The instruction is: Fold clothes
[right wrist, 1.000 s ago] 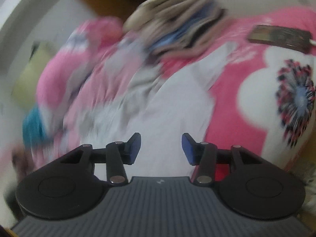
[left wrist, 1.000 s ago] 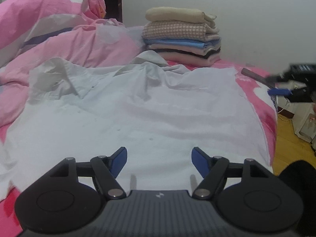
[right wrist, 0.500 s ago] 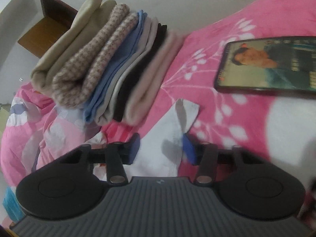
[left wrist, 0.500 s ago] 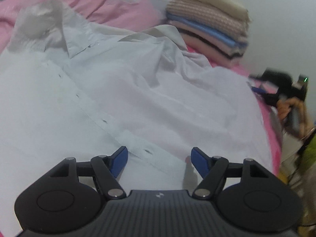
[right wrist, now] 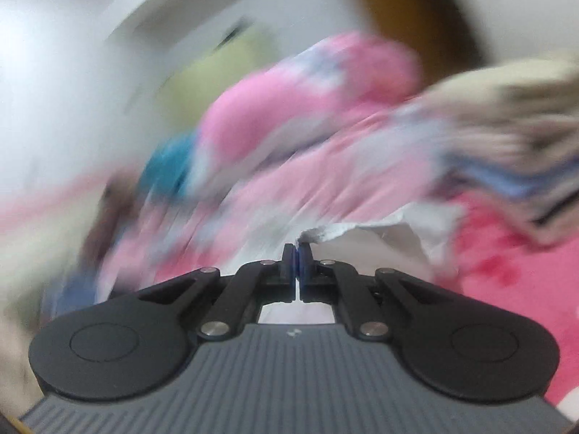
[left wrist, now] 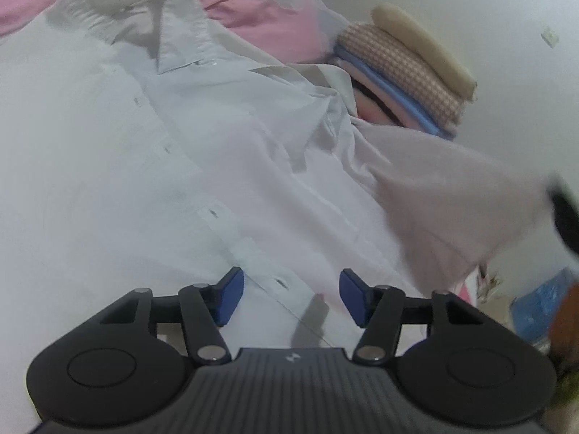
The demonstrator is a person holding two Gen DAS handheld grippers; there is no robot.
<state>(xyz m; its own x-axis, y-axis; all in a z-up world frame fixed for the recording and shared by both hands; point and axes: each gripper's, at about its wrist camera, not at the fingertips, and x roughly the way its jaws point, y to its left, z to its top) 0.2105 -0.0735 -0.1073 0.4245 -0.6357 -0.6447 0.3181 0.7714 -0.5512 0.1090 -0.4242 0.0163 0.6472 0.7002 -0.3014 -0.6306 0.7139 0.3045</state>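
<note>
Two views differ: right gripper [right wrist: 297,257] pinches the white shirt [right wrist: 391,231], left gripper [left wrist: 291,296] gapes.

Bed: pink floral bedspread [right wrist: 506,271] covers the mattress, deep pink on the near right of the right wrist view.
Duvet: crumpled pink-and-white duvet [right wrist: 307,108] heaped toward the head of the bed; its pale pink cloth shows at the top of the left wrist view.
Wall: plain off-white wall [left wrist: 488,11] behind the bed, bearing two small pale marks.
Door: brown wooden door or frame [right wrist: 416,11], blurred.
Light: soft, even, indoor.
</note>
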